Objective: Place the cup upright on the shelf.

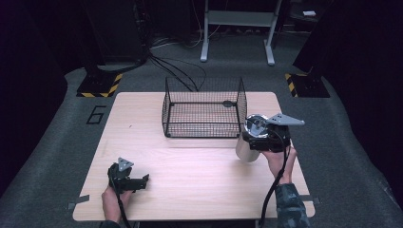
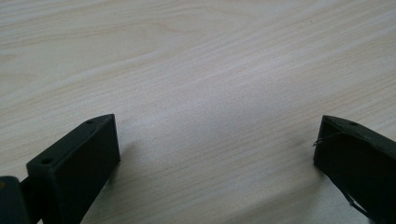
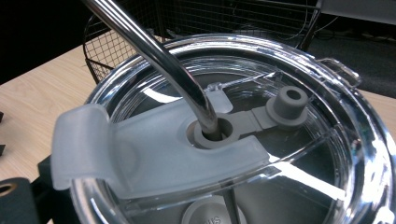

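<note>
Pale wood grain covers the desk [image 1: 190,166], seen in the high view across the middle of the frame. A black wire basket [image 1: 204,108] stands on the desk in the upper centre. At the lower left the left tongs [image 1: 142,180] are held low over the desk by a hand [image 1: 112,202], pointing to the right. At the right of centre the right tongs [image 1: 248,140] are held by the other hand [image 1: 278,161], and a steel tumbler [image 1: 246,148] is seen at their front, just beside the basket's near right corner.

Along the left gripper view, the two black jaws are set wide apart at the lower corners of the frame, with bare desk between them.

Close against the right gripper view, the tumbler's clear lid [image 3: 327,154] is seen, with a metal straw [image 3: 159,56] passing through a grey ring at its centre. The basket is seen behind, at the top. One dark jaw is glimpsed at the lower left, against the tumbler; whether the tumbler is pinched cannot be told for certain.
</note>
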The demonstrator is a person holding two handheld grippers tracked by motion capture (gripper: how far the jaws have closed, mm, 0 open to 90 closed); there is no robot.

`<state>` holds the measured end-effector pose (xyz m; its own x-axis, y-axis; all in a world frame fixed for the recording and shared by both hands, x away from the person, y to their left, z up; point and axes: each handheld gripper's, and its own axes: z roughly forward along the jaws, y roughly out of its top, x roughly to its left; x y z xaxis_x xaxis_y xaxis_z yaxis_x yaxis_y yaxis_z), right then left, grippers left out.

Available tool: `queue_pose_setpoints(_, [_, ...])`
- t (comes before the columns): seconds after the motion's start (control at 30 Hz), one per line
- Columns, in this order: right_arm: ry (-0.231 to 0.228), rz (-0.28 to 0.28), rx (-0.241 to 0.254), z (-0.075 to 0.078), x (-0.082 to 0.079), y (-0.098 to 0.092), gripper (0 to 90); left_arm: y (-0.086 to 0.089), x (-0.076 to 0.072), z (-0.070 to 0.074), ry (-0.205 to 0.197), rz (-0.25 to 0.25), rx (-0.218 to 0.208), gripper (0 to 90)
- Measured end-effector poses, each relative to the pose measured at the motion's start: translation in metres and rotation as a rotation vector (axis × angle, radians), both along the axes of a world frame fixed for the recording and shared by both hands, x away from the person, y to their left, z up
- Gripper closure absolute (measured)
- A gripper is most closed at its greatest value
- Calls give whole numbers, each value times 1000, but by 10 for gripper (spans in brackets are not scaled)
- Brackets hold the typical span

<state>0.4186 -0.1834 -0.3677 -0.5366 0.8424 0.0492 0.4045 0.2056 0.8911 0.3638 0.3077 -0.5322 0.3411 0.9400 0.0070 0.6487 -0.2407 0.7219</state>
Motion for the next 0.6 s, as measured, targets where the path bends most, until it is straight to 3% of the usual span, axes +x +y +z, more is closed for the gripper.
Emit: queue_pose_setpoints(0.6, [-3, 43, -3, 23, 8, 14, 33, 0, 0, 0, 0, 0, 0, 2])
